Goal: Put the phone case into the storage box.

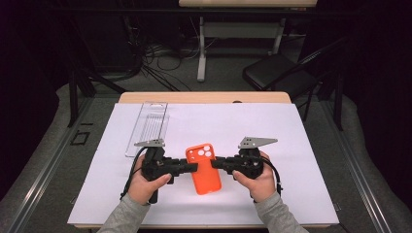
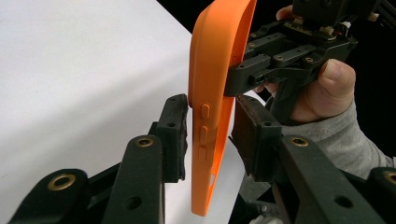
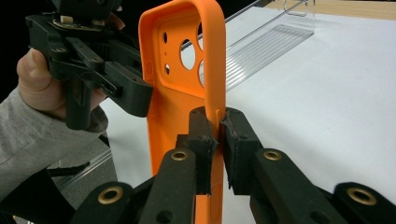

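At the centre of the high view, an orange phone case [image 1: 205,168] hangs between both tongs above the white desk [image 1: 291,145]. The right tongs [image 3: 218,122] pinch one long edge. The left tongs [image 2: 210,128] stand spread around the buttoned edge, pads apparently off it. A clear tray [image 1: 148,127] lies upper left

Orange phone case [image 1: 204,168], empty, held off the sheet.
It was soft and one-piece, with round camera holes near its far end, side buttons along one edge, its hollow facing down.
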Demonstrator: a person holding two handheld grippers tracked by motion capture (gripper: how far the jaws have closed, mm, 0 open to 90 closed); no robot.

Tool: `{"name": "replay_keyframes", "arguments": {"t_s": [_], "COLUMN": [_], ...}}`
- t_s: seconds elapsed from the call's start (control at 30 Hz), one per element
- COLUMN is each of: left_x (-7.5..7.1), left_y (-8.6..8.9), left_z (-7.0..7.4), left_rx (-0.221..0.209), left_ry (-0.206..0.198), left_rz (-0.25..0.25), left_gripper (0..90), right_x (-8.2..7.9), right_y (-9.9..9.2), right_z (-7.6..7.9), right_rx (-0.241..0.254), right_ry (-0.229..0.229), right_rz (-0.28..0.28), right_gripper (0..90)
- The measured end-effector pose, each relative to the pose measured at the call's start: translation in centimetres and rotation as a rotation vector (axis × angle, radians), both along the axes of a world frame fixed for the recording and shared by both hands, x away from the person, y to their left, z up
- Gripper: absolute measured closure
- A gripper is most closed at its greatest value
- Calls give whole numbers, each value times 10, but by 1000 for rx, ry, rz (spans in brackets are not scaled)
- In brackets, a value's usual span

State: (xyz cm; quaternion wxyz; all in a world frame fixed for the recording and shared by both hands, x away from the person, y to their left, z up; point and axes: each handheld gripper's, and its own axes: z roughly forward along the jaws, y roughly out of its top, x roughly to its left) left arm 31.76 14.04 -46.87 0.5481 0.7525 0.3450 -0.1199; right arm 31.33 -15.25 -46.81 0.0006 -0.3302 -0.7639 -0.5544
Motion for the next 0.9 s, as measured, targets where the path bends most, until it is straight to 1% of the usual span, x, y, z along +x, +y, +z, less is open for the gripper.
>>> {"name": "replay_keyframes", "arguments": {"t_s": [0.13, 0.33, 0.47, 0.53, 0.6, 0.67, 0.8, 0.9], "left_x": [0, 0, 0, 0, 0, -1, -1, -1], "left_y": [-1, -1, 0, 1, 2, 3, 5, 8], "left_z": [0, 1, 3, 4, 6, 7, 10, 12], "left_rx": [9, 12, 13, 11, 30, 45, 30, 21], "left_ry": [-14, -15, -37, -54, -46, -52, -63, -104], "left_rz": [11, 23, 30, 39, 46, 53, 67, 89], "left_gripper": [622, 606, 601, 604, 607, 612, 610, 582], "right_x": [2, 2, 2, 3, 3, 3, 2, 2], "right_y": [-3, -5, -7, -7, -8, -9, -11, -13], "right_z": [-1, 0, 0, 1, 1, 2, 3, 4], "right_rx": [0, 6, 7, 7, 11, 16, 17, 16], "right_ry": [1, 0, -1, -5, -7, -9, -17, -18], "right_rz": [-11, -21, -28, -28, -33, -37, -48, -58], "right_gripper": [825, 825, 826, 826, 826, 826, 826, 826]}}
